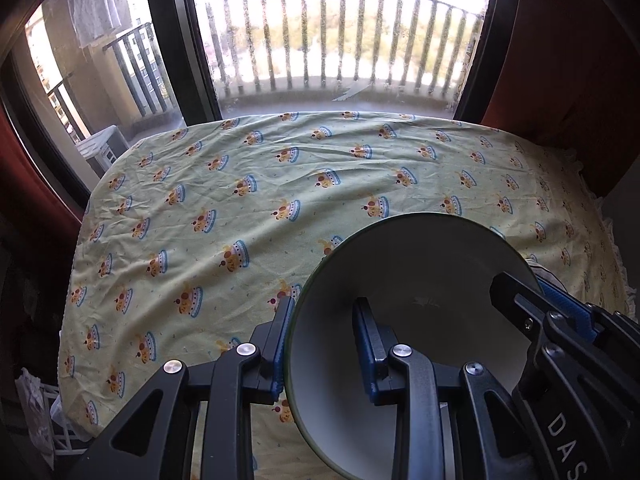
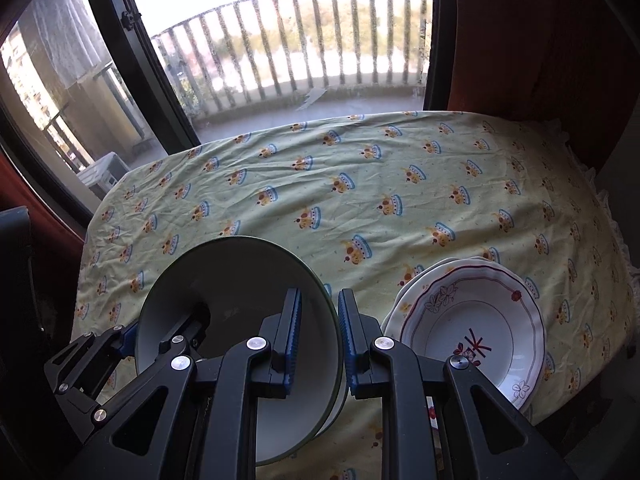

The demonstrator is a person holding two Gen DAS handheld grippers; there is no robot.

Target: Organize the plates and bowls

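Observation:
A white bowl with a dark green rim (image 1: 420, 264) (image 2: 240, 276) hangs tilted over the near part of the table, held from both sides. My left gripper (image 1: 324, 312) is shut on its left rim, one blue pad inside and one outside. My right gripper (image 2: 320, 300) is shut on the opposite rim the same way. Each gripper also shows in the other's view: the right gripper (image 1: 520, 292) and the left gripper (image 2: 132, 332). A stack of scalloped white plates with red flower patterns (image 2: 472, 320) lies on the table just right of the bowl.
The table wears a wrinkled pale green cloth printed with crowns (image 1: 240, 184) (image 2: 360, 184). Behind it is a large window with a balcony railing (image 1: 340, 40). Red curtains (image 2: 520, 40) hang at both sides. A white wire basket (image 1: 44, 412) stands below the table's left edge.

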